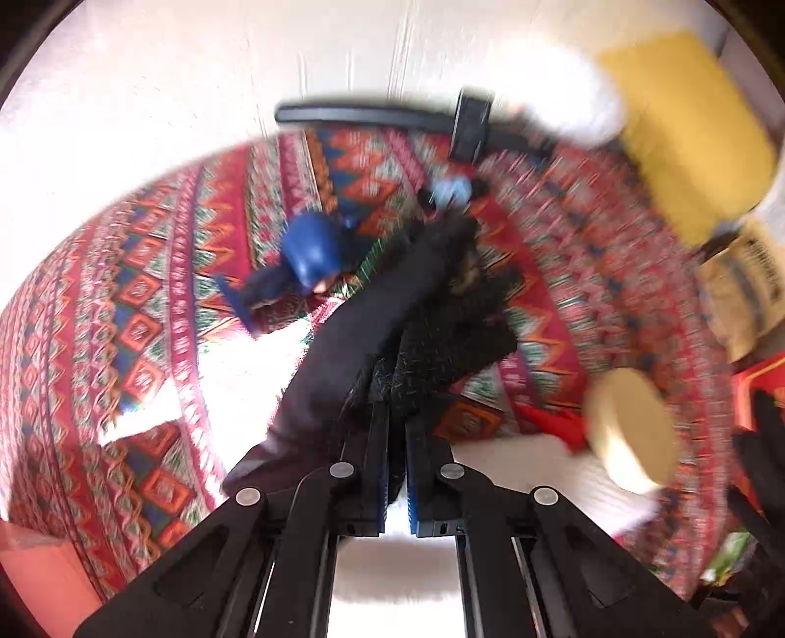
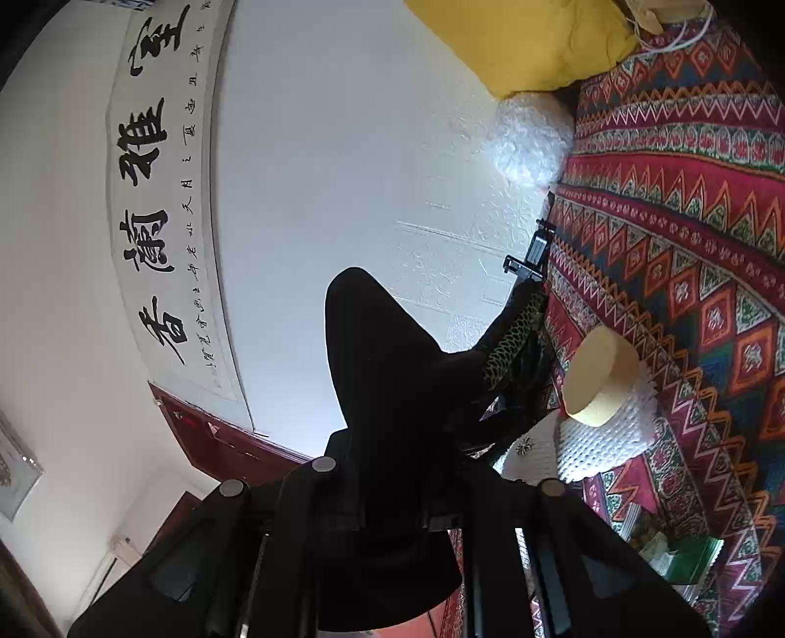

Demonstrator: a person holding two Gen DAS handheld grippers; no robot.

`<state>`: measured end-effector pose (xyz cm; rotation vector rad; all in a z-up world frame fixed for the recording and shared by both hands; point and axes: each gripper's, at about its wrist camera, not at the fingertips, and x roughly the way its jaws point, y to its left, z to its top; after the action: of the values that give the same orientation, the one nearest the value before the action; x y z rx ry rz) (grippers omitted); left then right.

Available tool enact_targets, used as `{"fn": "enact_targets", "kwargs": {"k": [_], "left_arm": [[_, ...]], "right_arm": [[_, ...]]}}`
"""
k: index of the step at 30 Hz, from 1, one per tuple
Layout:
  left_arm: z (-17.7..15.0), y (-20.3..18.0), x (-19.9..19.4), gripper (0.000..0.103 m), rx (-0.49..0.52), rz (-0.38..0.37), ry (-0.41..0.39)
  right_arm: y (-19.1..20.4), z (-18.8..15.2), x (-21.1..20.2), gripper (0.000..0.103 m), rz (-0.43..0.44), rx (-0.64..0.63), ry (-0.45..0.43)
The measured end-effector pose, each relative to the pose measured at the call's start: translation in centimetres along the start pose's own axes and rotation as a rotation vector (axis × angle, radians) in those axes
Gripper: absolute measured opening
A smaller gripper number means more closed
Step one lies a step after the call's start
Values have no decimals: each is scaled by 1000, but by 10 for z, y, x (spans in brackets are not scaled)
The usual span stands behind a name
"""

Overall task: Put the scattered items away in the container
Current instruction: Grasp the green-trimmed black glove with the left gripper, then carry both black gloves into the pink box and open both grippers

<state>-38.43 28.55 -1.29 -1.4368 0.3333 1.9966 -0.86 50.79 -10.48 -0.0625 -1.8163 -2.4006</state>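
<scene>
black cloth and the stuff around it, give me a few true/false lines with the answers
1. The left gripper is shut on the black cloth. True.
2. The round cream block sits on white foam netting. True.
3. The cushion by the wall is green. False, it is yellow.
4. The patterned spread is plain grey. False, it is red with zigzag and diamond bands.
5. The right gripper holds a blue cup. False, dark cloth sits between its fingers.

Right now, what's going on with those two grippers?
The left gripper has its jaws shut on a black fuzzy cloth, lifted over the red patterned blanket. The right gripper appears shut on a smooth black garment. A pale yellow round sponge lies on the blanket. No container is clearly visible.
</scene>
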Motion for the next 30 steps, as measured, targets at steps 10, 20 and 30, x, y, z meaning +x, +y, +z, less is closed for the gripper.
{"fn": "enact_targets", "kwargs": {"k": [10,20,30], "left_arm": [[-248,108,-275,3,-317,-324,-544],[-406,277,-385,3,-589,-171,-909],[-418,341,-330,79,-832,6,-746]], "right_arm": [[39,-25,-7,13,-36,-121,7],[157,-168,70,13,216,-278,353],[217,-388,230,65,114,-558,695]]}}
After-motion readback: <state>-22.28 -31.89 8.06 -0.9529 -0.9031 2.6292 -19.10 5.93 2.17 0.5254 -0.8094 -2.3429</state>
